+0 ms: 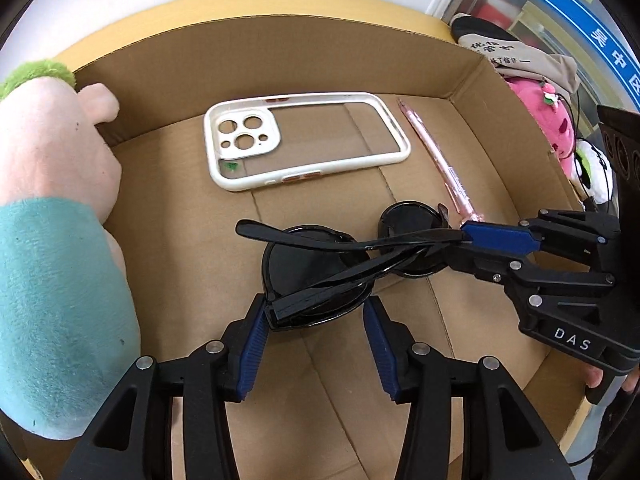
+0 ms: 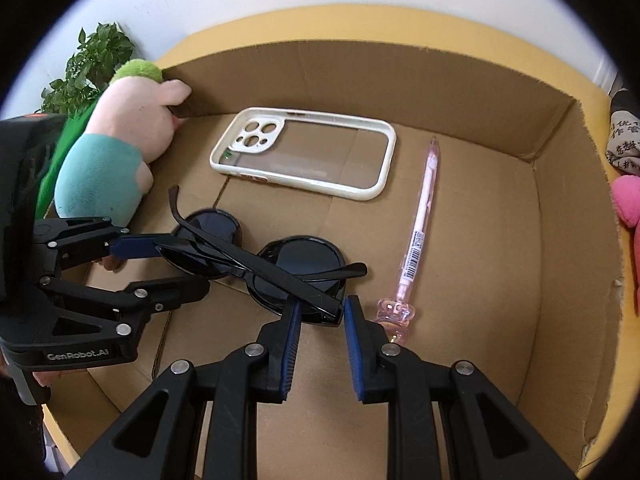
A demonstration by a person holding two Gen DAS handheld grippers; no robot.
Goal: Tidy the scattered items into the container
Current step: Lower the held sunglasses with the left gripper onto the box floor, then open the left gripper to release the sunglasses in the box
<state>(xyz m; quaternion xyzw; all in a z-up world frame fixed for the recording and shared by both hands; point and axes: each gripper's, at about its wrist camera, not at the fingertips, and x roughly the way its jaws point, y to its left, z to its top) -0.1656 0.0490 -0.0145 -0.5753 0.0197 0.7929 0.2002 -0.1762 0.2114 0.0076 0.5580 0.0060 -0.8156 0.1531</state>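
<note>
Black folded sunglasses [image 1: 312, 264] [image 2: 296, 260] lie low over the floor of the cardboard box [image 1: 280, 52] [image 2: 400, 76]. My left gripper [image 1: 314, 306] [image 2: 180, 264] has its blue pads against both sides of one lens end. My right gripper [image 2: 320, 308] [image 1: 460, 246] is shut narrowly on the other end, at the hinge and temple. Also on the box floor are a white phone case [image 1: 240, 144] [image 2: 380, 184] and a pink pen [image 1: 436, 156] [image 2: 422, 224]. A plush toy [image 1: 52, 140] [image 2: 132, 120] with a teal sleeve leans over the left wall.
The box sits on a yellow table [image 1: 280, 0]. A pink plush [image 1: 540, 116] [image 2: 628, 200] and a grey printed bag [image 1: 520, 60] lie outside the right wall. A green plant [image 2: 88, 68] stands behind the left corner. A hand [image 1: 600, 376] holds the right gripper.
</note>
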